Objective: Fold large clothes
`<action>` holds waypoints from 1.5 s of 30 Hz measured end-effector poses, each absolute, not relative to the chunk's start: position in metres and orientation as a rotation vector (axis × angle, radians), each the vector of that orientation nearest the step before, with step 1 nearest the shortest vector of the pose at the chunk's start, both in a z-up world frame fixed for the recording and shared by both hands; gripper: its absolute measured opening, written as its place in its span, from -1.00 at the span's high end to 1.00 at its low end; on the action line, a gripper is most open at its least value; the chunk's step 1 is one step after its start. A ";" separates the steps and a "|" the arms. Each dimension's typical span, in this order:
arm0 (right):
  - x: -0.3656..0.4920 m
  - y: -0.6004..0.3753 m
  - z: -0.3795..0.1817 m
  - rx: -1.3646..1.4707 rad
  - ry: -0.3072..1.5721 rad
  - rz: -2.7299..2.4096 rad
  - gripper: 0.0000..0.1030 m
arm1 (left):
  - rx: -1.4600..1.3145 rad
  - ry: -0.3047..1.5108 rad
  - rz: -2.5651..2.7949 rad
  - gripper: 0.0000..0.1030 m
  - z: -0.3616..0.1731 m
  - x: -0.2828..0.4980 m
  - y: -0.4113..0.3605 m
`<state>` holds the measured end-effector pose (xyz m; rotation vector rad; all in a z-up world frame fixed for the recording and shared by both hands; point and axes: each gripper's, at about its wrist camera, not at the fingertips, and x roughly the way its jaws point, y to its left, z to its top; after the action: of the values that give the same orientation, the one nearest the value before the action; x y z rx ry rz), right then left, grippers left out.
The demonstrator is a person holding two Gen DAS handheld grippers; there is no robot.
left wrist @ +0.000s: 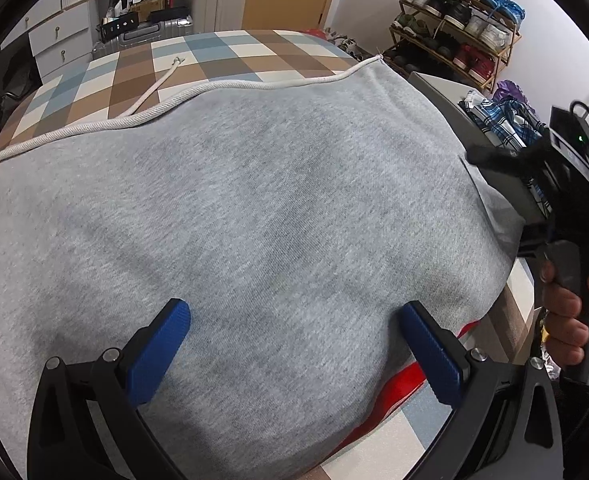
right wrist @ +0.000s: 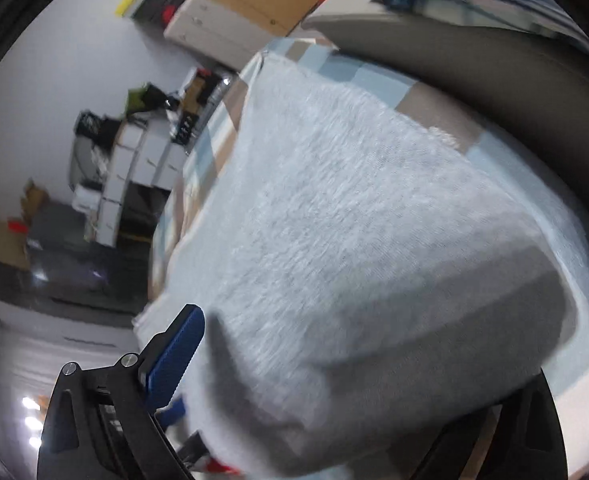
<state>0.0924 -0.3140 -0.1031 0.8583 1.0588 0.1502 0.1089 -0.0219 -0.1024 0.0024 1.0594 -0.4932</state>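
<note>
left gripper [left wrist: 294, 344] open over grey garment [left wrist: 254, 208]; checked bed [left wrist: 222, 56]

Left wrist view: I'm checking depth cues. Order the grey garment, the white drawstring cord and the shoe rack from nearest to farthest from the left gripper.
1. Grey garment, directly under the left gripper.
2. White drawstring cord, along the garment's far edge.
3. Shoe rack, far right against the wall.

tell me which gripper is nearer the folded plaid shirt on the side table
Right. The right gripper sits at the sweatshirt's right edge, just below the plaid shirt. The left gripper hangs open over the sweatshirt's near middle, farther away.
</note>
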 end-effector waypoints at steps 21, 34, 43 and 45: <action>0.067 -0.281 -0.035 0.557 0.737 0.314 0.59 | 0.023 1.067 -0.472 -0.98 -0.104 0.109 -0.030; 0.035 -0.306 0.024 0.286 0.628 0.253 0.63 | -0.055 1.082 -0.713 -0.95 -0.099 0.109 -0.109; 0.003 -0.194 0.089 -0.158 0.533 0.316 0.78 | -0.438 1.267 -0.982 -0.91 -0.086 0.135 -0.024; -0.005 -0.145 0.070 -0.249 0.574 0.401 0.78 | -0.514 1.218 -0.942 -0.91 -0.075 0.136 0.027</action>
<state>-0.0052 -0.1447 0.0702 -0.2485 0.5736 0.4005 0.1358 0.0273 -0.0754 -0.5139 1.2181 -0.9421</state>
